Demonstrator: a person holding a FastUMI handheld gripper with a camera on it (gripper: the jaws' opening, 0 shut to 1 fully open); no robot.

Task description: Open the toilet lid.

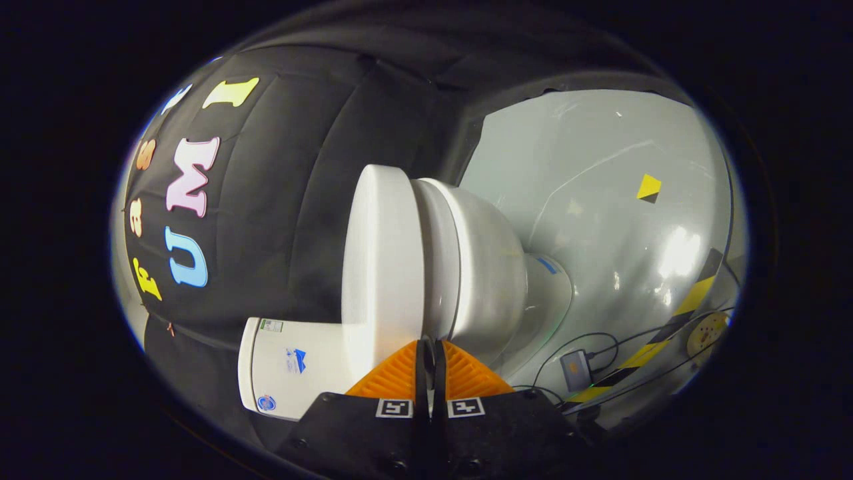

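Glossy pale flooring and a black cloth wall frame a white toilet, seen with the camera rolled on its side, so the floor rises beside the bowl. Its lid [383, 267] lies down flat on the seat and bowl [480, 267], so the opening has not begun; the lid's edge and the seam under it run straight toward the gripper [430, 350], whose fingers are drawn together with a mere slit between them, gripping nothing. Their tips sit right at that seam, near the hinge end by the tank [286, 363], though the fisheye makes it hard to say whether they touch the porcelain or hover just short of it. My guess is the tool is turned sideways and kept closed on purpose, to serve as a thin wedge that can slip under the lid's rim and lever it up. Beyond the bowl, the pedestal meets the floor [600, 173], where a small dark box with cables [576, 367] lies near a strip of black-and-yellow tape [693, 297], and a yellow marker [648, 187] sits farther off.
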